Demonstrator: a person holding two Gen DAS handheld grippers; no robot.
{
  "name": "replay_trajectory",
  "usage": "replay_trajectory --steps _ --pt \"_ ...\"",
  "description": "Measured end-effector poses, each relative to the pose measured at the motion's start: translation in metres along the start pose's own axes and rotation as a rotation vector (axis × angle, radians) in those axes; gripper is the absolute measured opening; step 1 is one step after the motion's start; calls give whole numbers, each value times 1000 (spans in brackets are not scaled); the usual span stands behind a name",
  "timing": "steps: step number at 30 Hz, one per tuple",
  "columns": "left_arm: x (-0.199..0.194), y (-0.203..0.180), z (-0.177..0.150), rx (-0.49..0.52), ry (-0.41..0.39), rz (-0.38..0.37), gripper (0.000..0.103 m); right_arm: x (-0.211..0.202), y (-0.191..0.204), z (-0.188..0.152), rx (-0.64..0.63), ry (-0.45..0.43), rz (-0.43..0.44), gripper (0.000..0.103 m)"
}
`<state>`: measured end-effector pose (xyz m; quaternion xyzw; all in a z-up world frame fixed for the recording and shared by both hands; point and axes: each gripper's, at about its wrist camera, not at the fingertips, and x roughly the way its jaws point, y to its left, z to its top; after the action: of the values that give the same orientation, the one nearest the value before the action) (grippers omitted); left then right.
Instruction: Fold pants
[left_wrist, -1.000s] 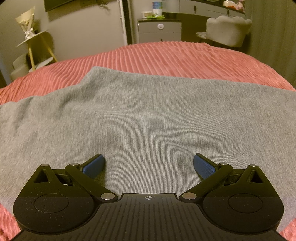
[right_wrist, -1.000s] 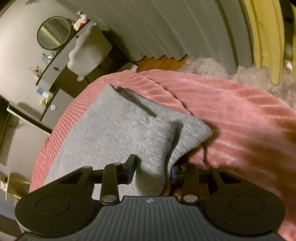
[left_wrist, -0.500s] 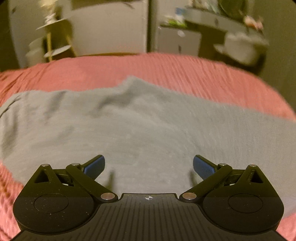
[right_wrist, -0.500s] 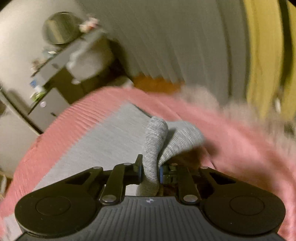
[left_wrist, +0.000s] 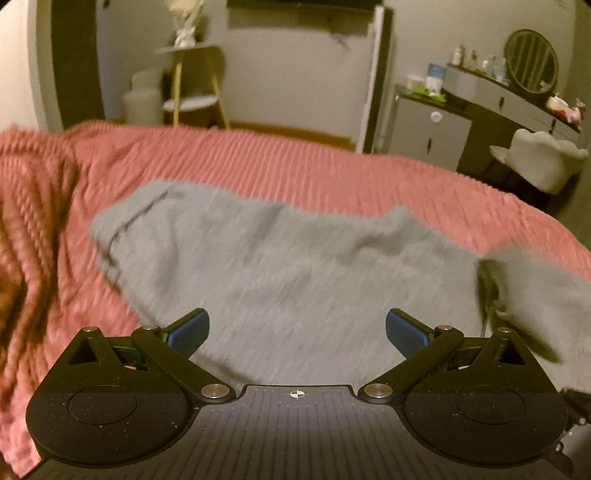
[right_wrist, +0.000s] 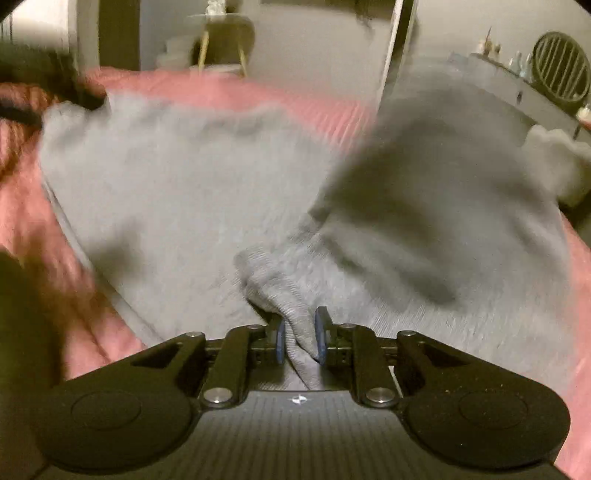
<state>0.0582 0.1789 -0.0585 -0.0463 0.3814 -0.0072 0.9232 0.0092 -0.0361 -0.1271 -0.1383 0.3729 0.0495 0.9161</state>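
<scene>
Grey knit pants (left_wrist: 280, 273) lie across a pink ribbed bedspread (left_wrist: 258, 166). My left gripper (left_wrist: 297, 332) is open and empty, hovering just above the near part of the pants. My right gripper (right_wrist: 299, 341) is shut on a bunched ribbed end of the pants (right_wrist: 280, 284) and holds it lifted over the rest of the fabric (right_wrist: 166, 177). A raised grey fold (right_wrist: 436, 192) hangs to the right of it, blurred by motion. That lifted end also shows at the right edge of the left wrist view (left_wrist: 535, 295).
Beyond the bed stand a gold-legged side table (left_wrist: 195, 85), a grey cabinet (left_wrist: 428, 129), a dresser with a round mirror (left_wrist: 532, 61) and a pale chair (left_wrist: 543, 158). The bedspread bunches up at the left (left_wrist: 29, 221). A dark blurred shape is at the far left (right_wrist: 44, 92).
My right gripper has swung round with the pants end and carried it over the body of the pants. My left gripper has pulled back and turned left, staying open.
</scene>
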Motion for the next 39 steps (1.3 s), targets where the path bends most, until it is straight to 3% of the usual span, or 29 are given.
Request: replay_trajectory --steps 4,7,10,15,19,23,25,30,31,37,38,39 --pt "12 1 -7 -2 46 -15 103 -6 -9 10 19 30 23 19" --pt "18 -7 -11 -8 78 -105 103 -20 -10 8 69 1 54 15" --pt "24 -17 -18 15 105 -146 103 -39 -12 -2 130 -44 125 7" --pt "30 -23 -23 25 149 -163 103 -45 -17 -3 178 -5 152 12" --pt "30 -24 -23 7 165 -233 103 -58 -52 -7 485 -33 272 42" --pt "34 -36 -27 29 194 -262 103 -61 -83 -32 844 -22 367 49" --pt "34 -45 -29 38 203 -316 103 -58 -94 -51 987 -1 374 50" --pt "40 -69 -34 82 227 -434 103 -63 -113 -77 1154 6 303 50" --pt "43 -74 -34 82 234 -456 103 -67 -115 -78 1162 -4 284 54" --pt "66 -98 -33 70 300 -529 103 -97 -131 -68 1044 -110 97 73" --pt "70 -103 -33 71 306 -526 101 -100 -132 -67 1007 -113 38 73" --pt "72 -106 -32 71 307 -530 90 -101 -132 -65 979 -114 -3 75"
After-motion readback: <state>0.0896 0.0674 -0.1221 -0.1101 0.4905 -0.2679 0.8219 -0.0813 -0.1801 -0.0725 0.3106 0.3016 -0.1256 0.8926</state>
